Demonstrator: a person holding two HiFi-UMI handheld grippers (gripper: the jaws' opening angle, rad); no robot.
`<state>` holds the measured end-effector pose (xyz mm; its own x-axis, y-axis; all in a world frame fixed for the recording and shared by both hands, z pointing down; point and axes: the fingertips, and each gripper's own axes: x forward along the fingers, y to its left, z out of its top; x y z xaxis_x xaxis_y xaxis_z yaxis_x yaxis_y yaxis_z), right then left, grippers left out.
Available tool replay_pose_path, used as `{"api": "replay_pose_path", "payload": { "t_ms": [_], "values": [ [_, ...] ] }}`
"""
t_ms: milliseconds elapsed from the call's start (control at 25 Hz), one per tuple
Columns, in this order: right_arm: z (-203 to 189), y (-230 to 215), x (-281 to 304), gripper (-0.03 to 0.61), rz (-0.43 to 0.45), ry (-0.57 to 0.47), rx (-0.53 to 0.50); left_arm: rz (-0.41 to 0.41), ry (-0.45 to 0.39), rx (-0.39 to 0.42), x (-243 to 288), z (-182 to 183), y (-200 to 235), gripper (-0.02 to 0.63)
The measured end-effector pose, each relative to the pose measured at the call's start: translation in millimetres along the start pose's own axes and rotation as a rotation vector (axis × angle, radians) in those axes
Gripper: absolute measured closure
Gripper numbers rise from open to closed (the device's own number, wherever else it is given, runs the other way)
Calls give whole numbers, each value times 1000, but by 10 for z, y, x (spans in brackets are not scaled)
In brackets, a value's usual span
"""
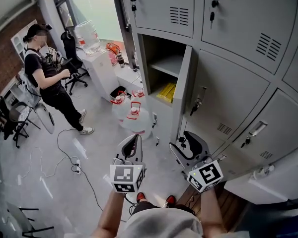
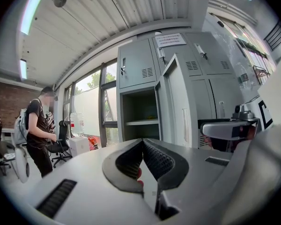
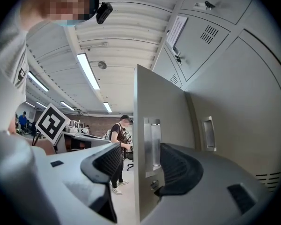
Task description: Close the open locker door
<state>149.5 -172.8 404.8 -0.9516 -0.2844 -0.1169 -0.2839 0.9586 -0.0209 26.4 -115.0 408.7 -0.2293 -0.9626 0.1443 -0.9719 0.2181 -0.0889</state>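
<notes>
Right now my right tool (image 3: 139, 159) stands wide, its jaws straddling the free edge of the open locker door (image 3: 161, 97) beside the handle (image 3: 152, 142), and neither pad seems to press. I'd not pinch. Better to lean on the handle-side face and swing it steadily toward the compartment (image 1: 161, 71). My right forearm reaches forward. My left tool (image 2: 141, 149) hangs closed and empty alongside.

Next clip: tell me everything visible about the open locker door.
The open locker door is a plain light-grey panel, metal by its look, upright and swung out from its compartment. A recessed silvery handle sits near its free edge. That edge stands between the right gripper's open jaws; neither pad visibly presses it.
</notes>
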Motion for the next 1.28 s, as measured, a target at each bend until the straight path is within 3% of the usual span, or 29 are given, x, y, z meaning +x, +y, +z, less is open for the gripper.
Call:
{"api": "replay_pose_path", "payload": {
  "t_ms": [240,480,880,1280],
  "values": [
    [-58,-52,58,327,-8,24,-7,11,-3,-4,-24,-2,63,592],
    [-78,-80,91,425,-24,36,-10,15,-6,-8,2,6,106,592],
    [-97,-21,193,433,-6,51,-26,34,-6,-24,-3,-60,181,592],
    [-152,146,525,449,7,83,-45,84,-4,-38,-81,-88,569,592]
  ]
}}
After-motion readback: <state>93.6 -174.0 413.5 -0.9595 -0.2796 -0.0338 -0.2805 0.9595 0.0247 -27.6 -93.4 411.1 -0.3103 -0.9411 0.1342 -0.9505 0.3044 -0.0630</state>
